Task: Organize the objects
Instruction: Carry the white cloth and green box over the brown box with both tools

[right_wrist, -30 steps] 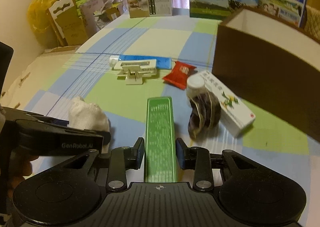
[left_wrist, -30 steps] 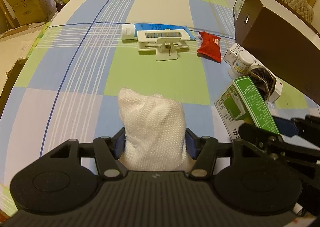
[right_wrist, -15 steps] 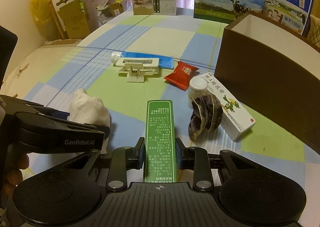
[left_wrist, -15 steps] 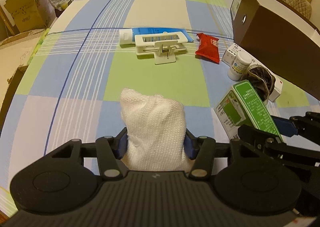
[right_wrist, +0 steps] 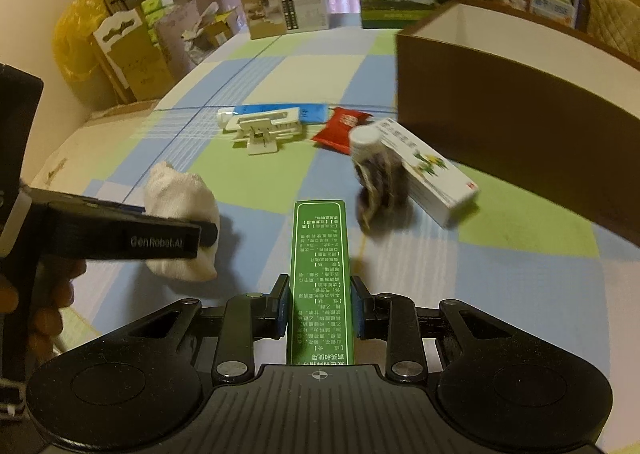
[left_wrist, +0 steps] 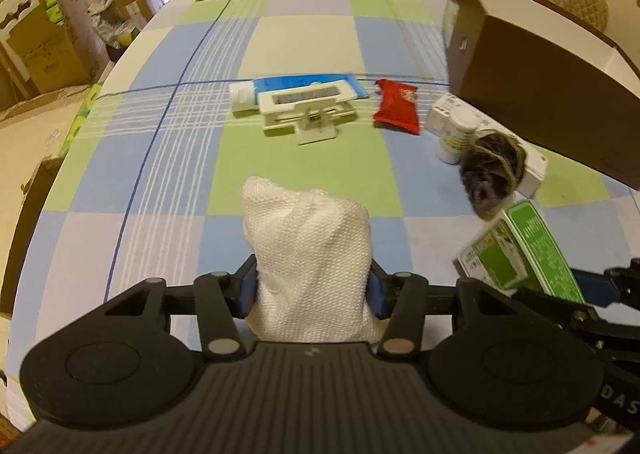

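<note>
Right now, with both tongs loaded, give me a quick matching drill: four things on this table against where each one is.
Things:
1. white cloth
2. green box
3. red packet
4. white bottle

Places:
A. flat on the table beside the white clip stand
B. clamped in the right tongs
C. upright against the dark bundle
D. clamped in the left tongs

Pairs: 1-D, 2-B, 3-A, 4-C
</note>
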